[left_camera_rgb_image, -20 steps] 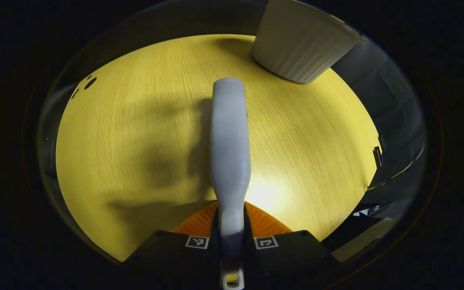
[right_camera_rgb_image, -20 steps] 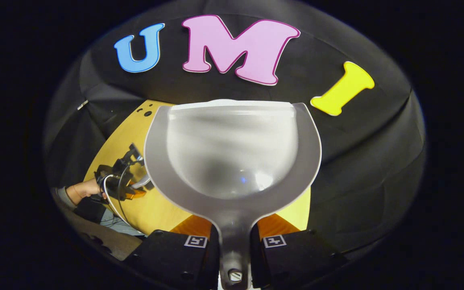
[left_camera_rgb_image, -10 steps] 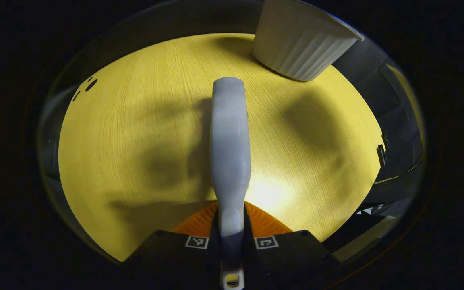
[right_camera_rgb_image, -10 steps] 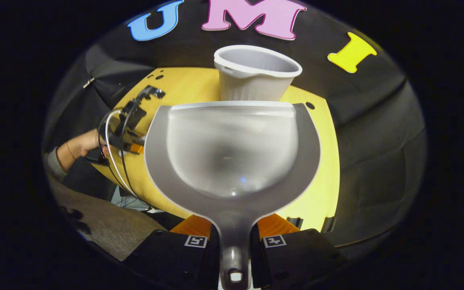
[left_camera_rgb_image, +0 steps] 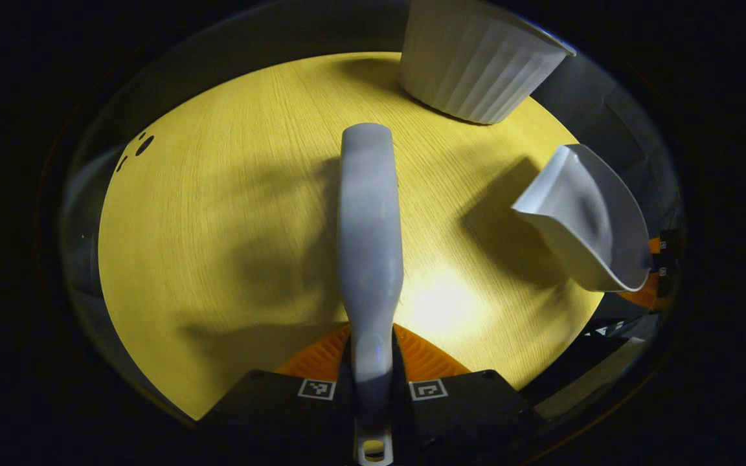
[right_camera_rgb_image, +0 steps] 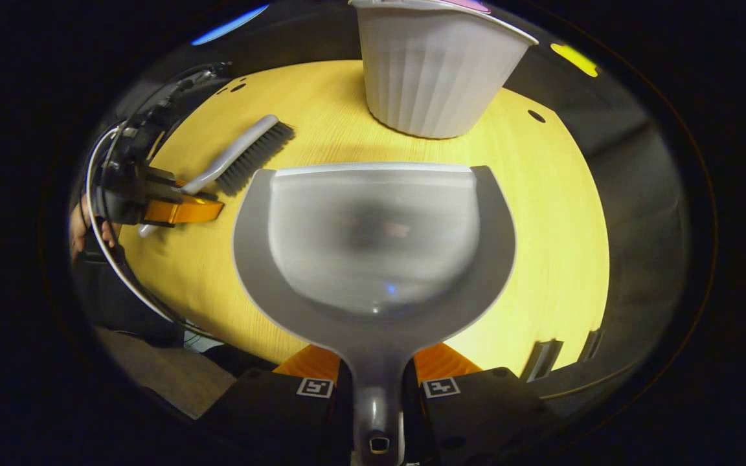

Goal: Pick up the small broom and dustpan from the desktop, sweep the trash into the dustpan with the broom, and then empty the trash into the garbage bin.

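Observation:
In the left gripper view my left gripper (left_camera_rgb_image: 372, 369) is shut on the handle of the small grey broom (left_camera_rgb_image: 370, 233), which points forward over the yellow desktop (left_camera_rgb_image: 217, 213). The grey dustpan (left_camera_rgb_image: 583, 217) hangs at the right, above the desk. In the right gripper view my right gripper (right_camera_rgb_image: 376, 375) is shut on the dustpan's handle, and the dustpan (right_camera_rgb_image: 373, 246) looks bare inside. The broom (right_camera_rgb_image: 237, 155), bristles down, and the left gripper (right_camera_rgb_image: 182, 210) holding it sit at the left. The white ribbed garbage bin (right_camera_rgb_image: 434, 71) stands on the desk beyond the dustpan.
The garbage bin (left_camera_rgb_image: 476, 61) stands at the far right of the desk in the left gripper view. Small dark holes (left_camera_rgb_image: 143, 144) mark the far left of the desktop. A hand and sleeve (right_camera_rgb_image: 85, 226) hold the left gripper, with cables beside it.
The right gripper has tipped down from the booth wall towards the desk and bin, carrying the dustpan lower. The dustpan has come into the left gripper view at the right. The broom stays put.

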Demonstrator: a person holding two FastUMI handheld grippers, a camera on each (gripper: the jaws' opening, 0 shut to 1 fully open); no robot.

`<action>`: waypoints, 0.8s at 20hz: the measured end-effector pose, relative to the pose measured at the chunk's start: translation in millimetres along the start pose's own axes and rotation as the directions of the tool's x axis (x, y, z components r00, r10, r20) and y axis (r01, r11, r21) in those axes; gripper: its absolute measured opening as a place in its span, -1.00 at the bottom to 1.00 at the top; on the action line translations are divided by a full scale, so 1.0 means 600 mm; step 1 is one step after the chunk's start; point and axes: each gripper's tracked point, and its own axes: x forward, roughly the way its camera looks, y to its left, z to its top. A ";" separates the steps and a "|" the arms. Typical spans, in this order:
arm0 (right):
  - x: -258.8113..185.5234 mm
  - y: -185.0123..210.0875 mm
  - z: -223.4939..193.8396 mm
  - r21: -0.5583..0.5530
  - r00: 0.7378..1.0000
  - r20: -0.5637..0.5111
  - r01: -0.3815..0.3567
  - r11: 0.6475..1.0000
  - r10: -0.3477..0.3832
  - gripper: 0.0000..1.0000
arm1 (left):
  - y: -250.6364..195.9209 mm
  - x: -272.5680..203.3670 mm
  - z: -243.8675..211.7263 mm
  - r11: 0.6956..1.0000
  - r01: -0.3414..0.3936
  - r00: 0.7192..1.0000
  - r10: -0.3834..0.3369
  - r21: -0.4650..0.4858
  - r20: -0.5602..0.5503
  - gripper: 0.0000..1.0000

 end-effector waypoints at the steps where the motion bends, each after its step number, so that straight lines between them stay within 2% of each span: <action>1: 0.013 0.007 0.009 0.013 1.000 0.001 -0.004 1.000 0.004 -0.29 | 0.000 0.000 0.000 1.000 -0.001 1.000 0.001 0.003 0.000 -0.46; 4: 0.042 0.001 0.032 0.013 0.999 0.015 0.035 0.999 -0.035 -0.29 | 0.001 -0.001 -0.001 1.000 -0.001 1.000 0.001 0.007 -0.002 -0.46; 8: 0.068 0.010 0.047 0.049 0.999 0.035 0.029 0.998 -0.031 -0.29 | 0.002 -0.001 0.000 1.000 -0.005 1.000 0.005 0.005 -0.003 -0.44; 11: 0.075 0.007 0.042 0.035 0.998 0.019 0.054 0.998 -0.055 -0.29 | 0.002 -0.003 -0.001 1.000 -0.009 1.000 0.009 0.013 -0.012 -0.43; 16: 0.079 0.022 0.035 0.059 1.000 0.004 0.013 0.998 -0.013 -0.26 | 0.006 -0.006 -0.004 0.999 -0.016 0.999 0.017 0.029 -0.037 -0.43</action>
